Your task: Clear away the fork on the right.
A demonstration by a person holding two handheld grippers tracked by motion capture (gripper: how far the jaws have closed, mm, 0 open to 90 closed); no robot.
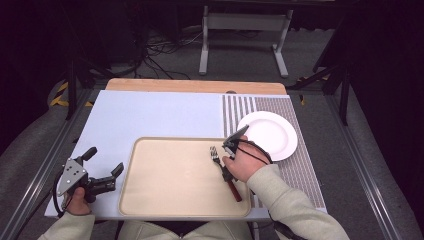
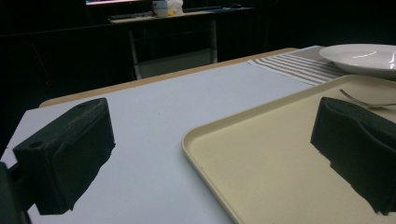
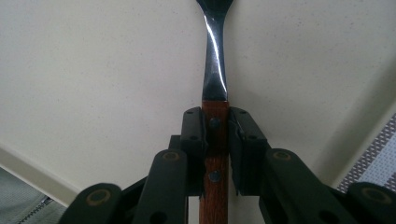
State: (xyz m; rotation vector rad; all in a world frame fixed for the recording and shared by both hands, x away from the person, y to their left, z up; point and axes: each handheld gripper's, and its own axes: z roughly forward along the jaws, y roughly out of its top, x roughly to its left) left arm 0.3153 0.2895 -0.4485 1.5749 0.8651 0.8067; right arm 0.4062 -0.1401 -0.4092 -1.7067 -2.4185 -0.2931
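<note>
- In the high view your right hand-held gripper point(image 1: 226, 172) is in the lower right part of the frame, over the right side of the beige tray point(image 1: 165, 200), and your hand covers most of it.
- The right gripper view shows what the high view hides: the jaws are closed on the wooden handle of the fork point(image 3: 214, 126), one pad on each side, just below the place where the metal neck begins.
- The fork point(image 1: 222, 170) lies on the tray, its prongs toward the top of the high view and its reddish handle toward the lower right.
- Your left hand-held gripper point(image 1: 104, 169) is in the lower left of the high view, over the table point(image 1: 150, 112) beside the tray's left edge; its jaws stand wide apart and hold nothing.
- The left gripper view confirms this: the two black pads point(image 2: 65, 154) are far from each other, with the tray corner between them.
- The white plate point(image 1: 272, 132) rests on the striped mat point(image 1: 300, 170), just beside the upper right corner of the tray.
</note>
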